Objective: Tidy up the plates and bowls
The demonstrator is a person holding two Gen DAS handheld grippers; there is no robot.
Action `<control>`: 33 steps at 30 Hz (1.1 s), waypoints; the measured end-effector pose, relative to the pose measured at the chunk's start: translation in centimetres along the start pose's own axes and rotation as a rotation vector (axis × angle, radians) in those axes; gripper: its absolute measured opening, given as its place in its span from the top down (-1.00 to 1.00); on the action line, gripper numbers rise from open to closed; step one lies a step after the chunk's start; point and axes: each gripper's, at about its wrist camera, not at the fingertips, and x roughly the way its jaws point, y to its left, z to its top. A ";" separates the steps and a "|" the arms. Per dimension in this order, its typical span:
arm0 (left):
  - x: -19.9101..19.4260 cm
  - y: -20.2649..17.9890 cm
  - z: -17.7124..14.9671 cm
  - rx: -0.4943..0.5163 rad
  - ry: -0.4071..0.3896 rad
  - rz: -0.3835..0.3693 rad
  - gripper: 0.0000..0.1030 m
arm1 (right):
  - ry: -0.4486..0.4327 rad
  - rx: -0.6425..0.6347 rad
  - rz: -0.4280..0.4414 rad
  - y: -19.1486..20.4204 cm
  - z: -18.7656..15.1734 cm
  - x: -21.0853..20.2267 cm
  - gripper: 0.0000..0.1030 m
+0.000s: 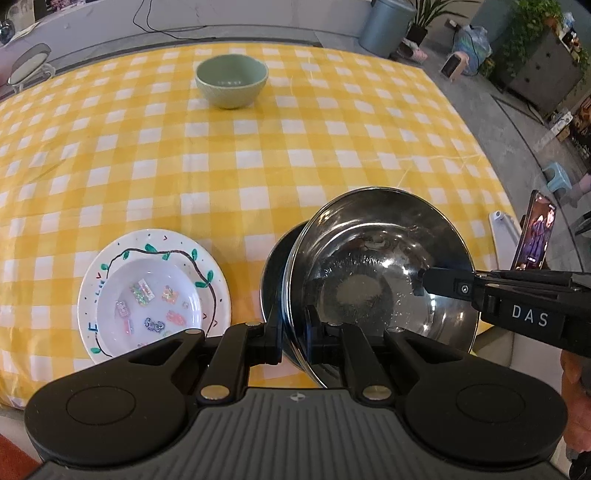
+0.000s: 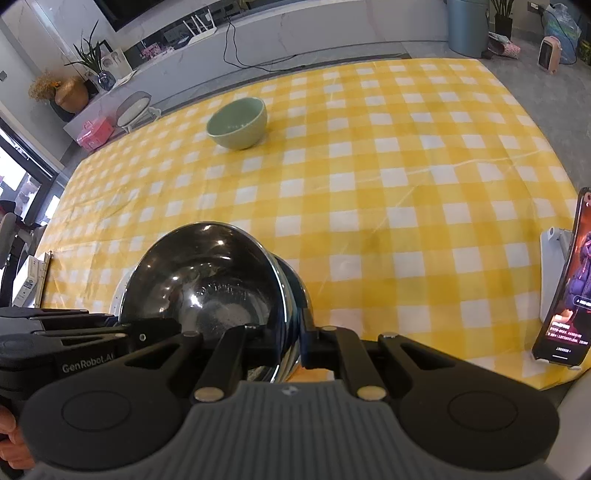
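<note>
A steel bowl (image 1: 380, 269) (image 2: 203, 280) hangs tilted over the near part of the yellow checked table. My left gripper (image 1: 293, 326) is shut on its near-left rim, one finger inside and one outside. My right gripper (image 2: 291, 345) is shut on the opposite rim, and one of its fingers (image 1: 443, 286) reaches in from the right. A white plate (image 1: 155, 291) painted with a green vine lies left of the steel bowl, with a smaller decorated dish nested in it. Only a sliver of that plate (image 2: 118, 295) shows behind the steel bowl. A green ceramic bowl (image 1: 231, 79) (image 2: 238, 122) stands far across the table.
A phone (image 1: 533, 236) (image 2: 569, 288) leans on a white stand at the table's right edge. The checked tablecloth (image 1: 295, 155) stretches between the steel bowl and the green bowl. Beyond the table are a grey bin (image 1: 388, 26), plants and a low bench.
</note>
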 end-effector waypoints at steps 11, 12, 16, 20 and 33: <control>1.0 -0.5 1.0 0.054 0.049 0.035 0.76 | 0.031 -0.011 -0.026 0.2 0.4 1.3 0.90; 1.0 -0.5 1.0 0.060 0.051 0.038 0.76 | 0.032 -0.013 -0.031 0.2 0.5 1.5 0.90; 1.1 -0.8 1.3 0.077 0.057 0.045 0.74 | 0.035 -0.016 -0.042 0.3 0.5 1.9 0.92; 0.7 -1.1 1.3 0.119 0.033 0.089 0.63 | 0.036 -0.015 -0.036 0.3 0.4 1.8 0.91; -1.3 0.1 1.9 0.088 -0.102 0.034 0.61 | -0.058 -0.047 -0.054 0.8 0.5 0.7 0.76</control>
